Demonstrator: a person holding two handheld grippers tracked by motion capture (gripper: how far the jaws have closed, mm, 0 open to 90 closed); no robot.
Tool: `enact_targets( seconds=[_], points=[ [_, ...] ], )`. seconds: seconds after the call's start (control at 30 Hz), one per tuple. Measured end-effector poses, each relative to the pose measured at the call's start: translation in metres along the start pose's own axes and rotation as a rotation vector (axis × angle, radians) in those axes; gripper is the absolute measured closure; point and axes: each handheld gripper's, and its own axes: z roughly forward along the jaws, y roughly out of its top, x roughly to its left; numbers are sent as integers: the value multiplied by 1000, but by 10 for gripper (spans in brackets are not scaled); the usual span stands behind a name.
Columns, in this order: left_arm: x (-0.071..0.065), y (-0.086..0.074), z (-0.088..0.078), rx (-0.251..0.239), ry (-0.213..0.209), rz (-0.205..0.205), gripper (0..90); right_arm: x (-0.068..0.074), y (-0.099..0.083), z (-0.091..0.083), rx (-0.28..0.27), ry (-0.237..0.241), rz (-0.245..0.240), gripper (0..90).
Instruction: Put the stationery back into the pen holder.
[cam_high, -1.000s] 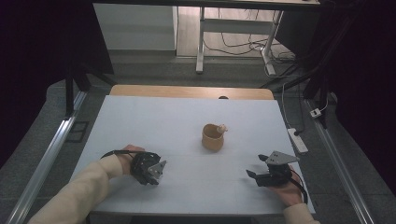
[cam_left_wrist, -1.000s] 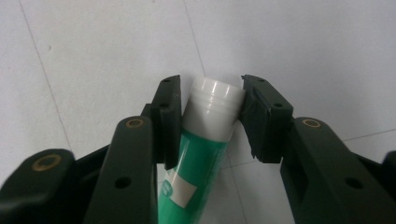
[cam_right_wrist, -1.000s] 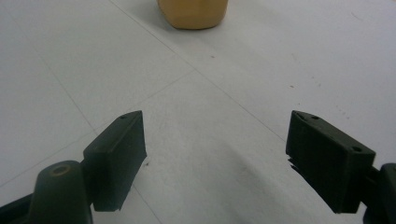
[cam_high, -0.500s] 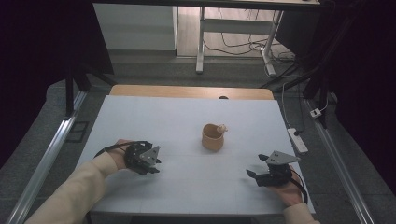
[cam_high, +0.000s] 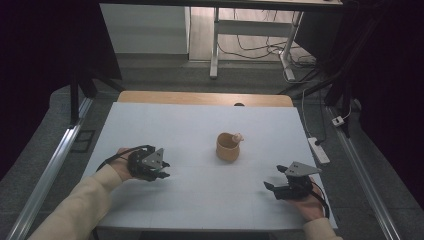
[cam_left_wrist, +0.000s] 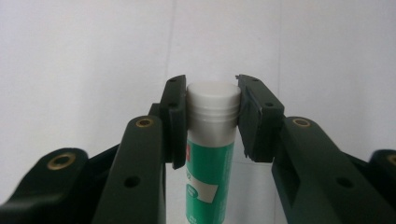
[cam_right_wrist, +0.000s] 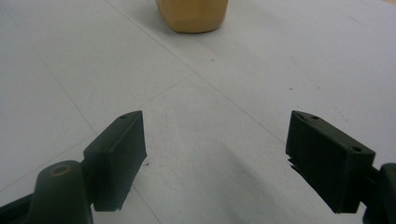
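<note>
My left gripper (cam_high: 161, 170) hovers over the left part of the white table (cam_high: 190, 125). Its jaws have just been closing, and both pads now press on the pale cap of a green-and-white glue stick (cam_left_wrist: 210, 154). In the left gripper view the left gripper (cam_left_wrist: 211, 93) holds the stick upright between its jaws. A tan wooden cup (cam_high: 228, 147) stands near the table's middle with a small pinkish thing at its rim. My right gripper (cam_high: 274, 178) rests at the front right, open with nothing between its jaws. From the right gripper (cam_right_wrist: 215, 140) the cup (cam_right_wrist: 192, 14) shows straight ahead.
A white power strip (cam_high: 318, 150) lies on the floor just past the table's right edge. Metal rails run along both sides. A strip of bare wood (cam_high: 200, 98) borders the far edge, with desk legs and cables beyond it.
My left hand has moved a little to the left and away from the front edge, rising slightly. The right hand has kept still.
</note>
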Motion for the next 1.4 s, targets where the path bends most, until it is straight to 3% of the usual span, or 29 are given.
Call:
enact_targets(
  seconds=[0.3,0.57,1.0,1.2,1.4],
  points=[
    [2,0,-11,-47,66,-79,644,0,0,-1,-3,-3,-2,198],
    [6,2,-19,-111,96,-170,644,0,0,-1,-6,-5,0,198],
    [7,2,-31,-218,164,-269,644,0,1,-2,-6,-7,3,198],
    [9,1,-36,-275,171,-327,643,0,1,-2,-9,-7,0,198],
    [11,3,-37,-307,201,-358,643,0,1,-2,-11,-9,0,198]
  ],
)
